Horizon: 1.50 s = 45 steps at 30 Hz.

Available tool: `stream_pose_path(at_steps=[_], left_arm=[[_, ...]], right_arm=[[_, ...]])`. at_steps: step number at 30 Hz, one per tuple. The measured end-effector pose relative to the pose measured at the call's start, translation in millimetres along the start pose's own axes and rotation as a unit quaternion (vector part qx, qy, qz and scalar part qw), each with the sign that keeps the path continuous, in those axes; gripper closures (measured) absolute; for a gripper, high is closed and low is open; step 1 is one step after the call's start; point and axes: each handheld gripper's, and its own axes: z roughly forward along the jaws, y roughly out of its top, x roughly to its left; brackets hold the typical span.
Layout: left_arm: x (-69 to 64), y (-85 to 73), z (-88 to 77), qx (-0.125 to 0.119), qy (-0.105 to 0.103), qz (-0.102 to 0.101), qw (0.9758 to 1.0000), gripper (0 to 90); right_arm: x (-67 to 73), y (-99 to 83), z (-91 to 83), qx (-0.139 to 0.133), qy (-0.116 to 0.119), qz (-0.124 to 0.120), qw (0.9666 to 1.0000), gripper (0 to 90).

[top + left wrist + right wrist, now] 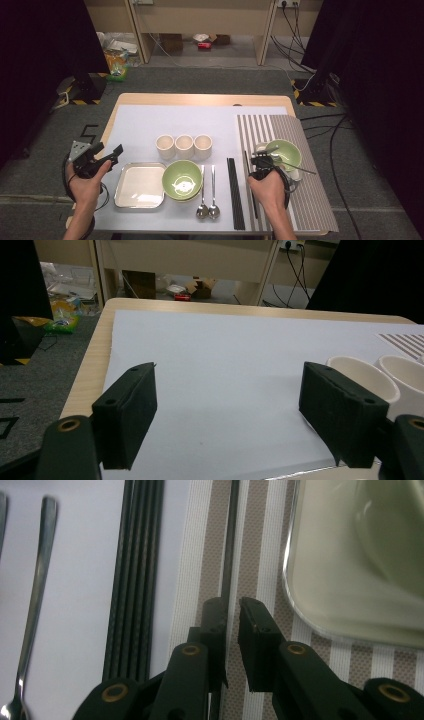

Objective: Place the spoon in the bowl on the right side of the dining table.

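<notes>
Covering wooden table: pale sheet.

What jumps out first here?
The green bowl at the table's centre, beside a square tray, with three cream cups in a row behind. On the striped mat at right, the right tongs straddle a single black chopstick, jaws slightly apart. The left tongs gape wide over bare white mat.

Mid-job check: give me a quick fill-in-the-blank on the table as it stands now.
The cups in the row number ___.
The left gripper has its jaws ___, with nothing between them.
The lone chopstick between the jaws of the right gripper lies on the ___ mat.
Missing words: three; open; striped.
</notes>
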Motion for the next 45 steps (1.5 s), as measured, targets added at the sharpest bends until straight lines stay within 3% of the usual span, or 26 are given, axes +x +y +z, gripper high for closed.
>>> stream_pose_path(at_steps=[9,18,23,29,38,45], left_arm=[[-0.2,0.2,-0.1,-0.001,0.000,0.000,1.0000,22.4],[0.7,1.1,-1.1,-0.002,0.001,0.000,1.0000,22.5],[1.1,0.9,-1.0,-0.001,0.001,0.000,1.0000,22.4],[0.7,0.9,-0.9,-0.001,0.001,0.000,1.0000,22.4],[1.2,0.8,-0.9,-0.001,0.001,0.000,1.0000,22.5],[3.1,1.1,-1.6,-0.003,0.002,-0.002,1.0000,22.5]], right_arm=[[3.0,-25.2,-8.2,0.032,0.008,-0.005,0.9994,79.8],[7.0,-29.8,0.7,0.067,0.001,-0.007,0.9977,81.4],[7.0,-29.0,3.4,0.072,-0.009,0.000,0.9973,85.7],[5.6,-20.9,6.3,0.060,-0.006,0.020,0.9980,85.8],[5.3,14.6,12.0,0.024,-0.010,0.035,0.9991,85.8],[6.1,36.6,28.2,0.025,-0.022,0.046,0.9984,85.8]])
